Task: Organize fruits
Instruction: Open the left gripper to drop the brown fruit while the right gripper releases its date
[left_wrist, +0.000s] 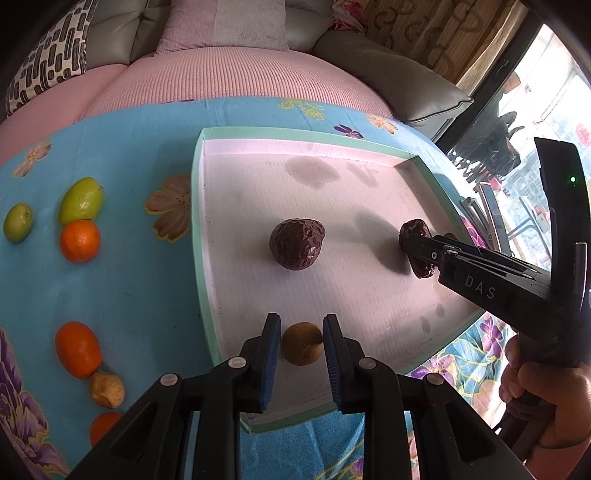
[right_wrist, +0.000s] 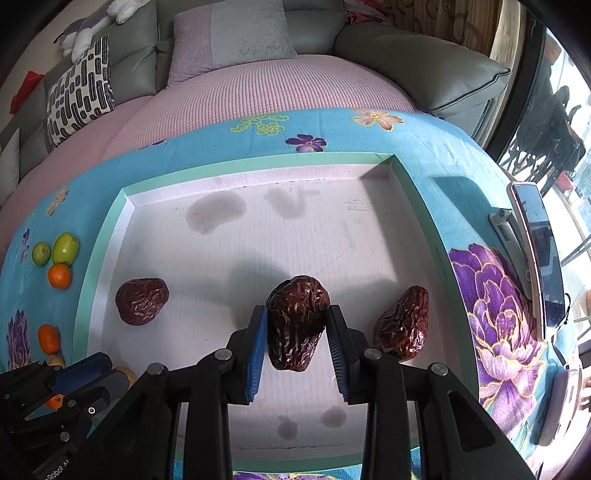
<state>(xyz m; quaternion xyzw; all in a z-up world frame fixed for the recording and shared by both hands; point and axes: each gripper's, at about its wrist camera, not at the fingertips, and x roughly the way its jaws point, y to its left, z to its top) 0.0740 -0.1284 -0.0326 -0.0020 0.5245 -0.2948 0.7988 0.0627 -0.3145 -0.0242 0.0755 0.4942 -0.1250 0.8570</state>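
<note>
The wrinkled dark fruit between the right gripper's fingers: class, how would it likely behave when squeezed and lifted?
The wrinkled dark fruit looks dried and shrivelled, so probably light and slightly yielding. Its creased skin should grip the ribbed blue pads well. Being oblong, it would likely wobble rather than roll far if released in the tray.

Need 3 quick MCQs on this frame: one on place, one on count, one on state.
1. The small brown fruit lies:
A. on the cloth
B. in the tray, between the left tongs' fingers
C. on the sofa

2. Wrinkled dates in the tray:
A. one
B. three
C. five

3. The right tongs are:
A. closed around the middle date
B. shut on nothing
C. around an orange

Key:
1 B: the small brown fruit rests inside the tray rim, between the fingers of the left tongs.
2 B: left date, middle date, right date.
3 A: the pads of the right tongs press against both sides of it.
</note>
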